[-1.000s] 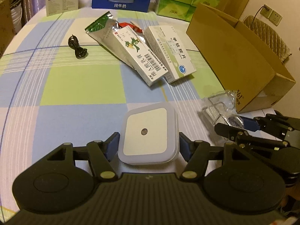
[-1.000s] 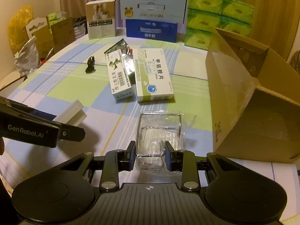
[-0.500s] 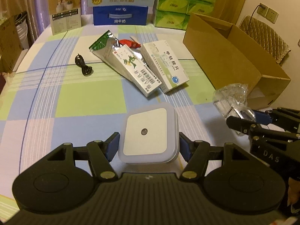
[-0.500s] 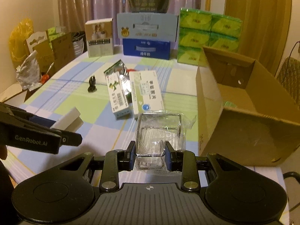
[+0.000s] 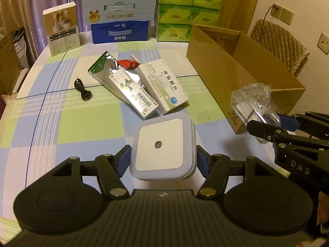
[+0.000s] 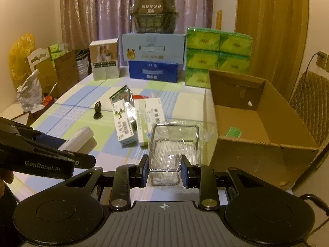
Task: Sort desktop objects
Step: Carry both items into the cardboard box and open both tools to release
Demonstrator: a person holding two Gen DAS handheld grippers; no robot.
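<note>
My left gripper (image 5: 162, 160) is shut on a square white night light (image 5: 162, 147), held above the checked tablecloth. My right gripper (image 6: 164, 170) is shut on a wire rack in a clear plastic bag (image 6: 174, 144), lifted off the table just left of the open cardboard box (image 6: 265, 123). In the left wrist view the bagged rack (image 5: 253, 103) and the right gripper (image 5: 287, 131) hang at the right, in front of the box (image 5: 236, 70). On the table lie two medicine boxes (image 5: 164, 86), (image 5: 133, 94), a foil pouch (image 5: 102, 68), a red packet (image 5: 128, 63) and a black cable (image 5: 82, 89).
Stacked cartons (image 5: 120, 23), green tissue packs (image 5: 185, 12) and a small beige box (image 5: 61, 28) line the table's far edge. A padded chair (image 6: 312, 100) stands right of the box. Bags and cardboard (image 6: 41, 78) crowd the floor at the left.
Both grippers have risen from the table with their loads. The bagged rack has lifted off the cloth and moved closer to the cardboard box; the night light rose too.
</note>
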